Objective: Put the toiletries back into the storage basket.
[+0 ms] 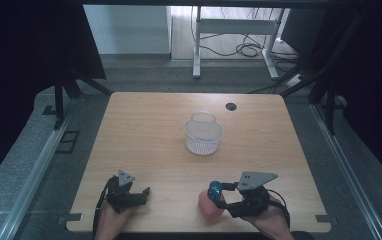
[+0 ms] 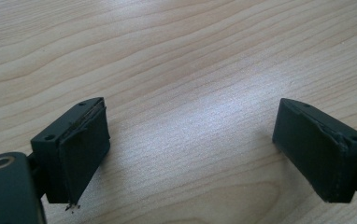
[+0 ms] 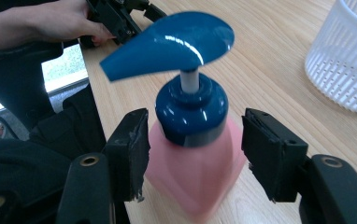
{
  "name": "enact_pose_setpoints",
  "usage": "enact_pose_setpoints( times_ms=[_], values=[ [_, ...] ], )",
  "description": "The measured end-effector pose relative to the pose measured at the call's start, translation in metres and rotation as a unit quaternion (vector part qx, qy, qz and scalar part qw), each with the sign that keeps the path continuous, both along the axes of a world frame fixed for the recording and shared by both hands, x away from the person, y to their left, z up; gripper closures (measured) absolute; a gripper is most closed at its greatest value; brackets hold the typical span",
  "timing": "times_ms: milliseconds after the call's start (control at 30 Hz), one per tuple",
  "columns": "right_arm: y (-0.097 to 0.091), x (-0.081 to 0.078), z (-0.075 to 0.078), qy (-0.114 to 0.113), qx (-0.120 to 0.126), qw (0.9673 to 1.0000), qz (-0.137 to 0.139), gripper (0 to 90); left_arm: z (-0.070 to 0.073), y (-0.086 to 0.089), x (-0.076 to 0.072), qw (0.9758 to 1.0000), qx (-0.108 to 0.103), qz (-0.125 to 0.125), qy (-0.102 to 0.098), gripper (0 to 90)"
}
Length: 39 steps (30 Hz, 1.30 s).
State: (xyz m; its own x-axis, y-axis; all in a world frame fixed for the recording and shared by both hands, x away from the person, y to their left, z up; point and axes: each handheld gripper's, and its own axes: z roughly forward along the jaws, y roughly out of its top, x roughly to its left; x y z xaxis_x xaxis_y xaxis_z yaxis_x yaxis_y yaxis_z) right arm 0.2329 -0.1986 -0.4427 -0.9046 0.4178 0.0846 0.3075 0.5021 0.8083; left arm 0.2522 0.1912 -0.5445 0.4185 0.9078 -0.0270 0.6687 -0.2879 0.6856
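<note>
While right gripper [image 3: 193, 154] fingers seemingly clasp glossy pink pump bottle [image 3: 195, 168], left gripper [image 2: 190, 154] fingers splayed, woodgrain table [image 2: 190, 56].

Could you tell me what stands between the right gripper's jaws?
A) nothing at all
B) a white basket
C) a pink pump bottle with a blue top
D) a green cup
C: in the right gripper view the pink bottle with its blue pump top stands between the jaws of the right gripper, while the basket sits apart, farther along the table.
</note>
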Motion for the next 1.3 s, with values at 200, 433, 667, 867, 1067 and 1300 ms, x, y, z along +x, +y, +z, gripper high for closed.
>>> enact_pose_setpoints(
  times_ms=[200, 433, 667, 867, 1067, 1300],
  values=[
    [0.007, 0.003, 0.001, -0.002, 0.001, 1.0, 0.005, 43.3, 0.0, 0.0, 0.0, 1.0, 0.0, 0.0, 0.0, 10.6],
    [0.013, 0.007, 0.001, -0.007, -0.006, 0.9999, 0.008, 45.2, 0.0, 0.0, 0.0, 1.0, 0.0, 0.0, 0.0, 10.6],
    [0.016, 0.007, 0.0, -0.017, -0.012, 0.9997, 0.015, 51.5, 0.0, 0.0, 0.0, 1.0, 0.0, 0.0, 0.0, 10.6],
    [0.016, 0.006, 0.001, -0.025, -0.014, 0.9995, 0.012, 52.8, 0.0, 0.0, 0.0, 1.0, 0.0, 0.0, 0.0, 10.6],
    [0.015, 0.007, 0.003, -0.015, -0.012, 0.9997, 0.016, 53.1, 0.0, 0.0, 0.0, 1.0, 0.0, 0.0, 0.0, 10.6],
    [0.015, 0.01, 0.012, -0.022, -0.015, 0.9996, 0.014, 53.0, 0.0, 0.0, 0.0, 1.0, 0.0, 0.0, 0.0, 10.6]
  ],
)
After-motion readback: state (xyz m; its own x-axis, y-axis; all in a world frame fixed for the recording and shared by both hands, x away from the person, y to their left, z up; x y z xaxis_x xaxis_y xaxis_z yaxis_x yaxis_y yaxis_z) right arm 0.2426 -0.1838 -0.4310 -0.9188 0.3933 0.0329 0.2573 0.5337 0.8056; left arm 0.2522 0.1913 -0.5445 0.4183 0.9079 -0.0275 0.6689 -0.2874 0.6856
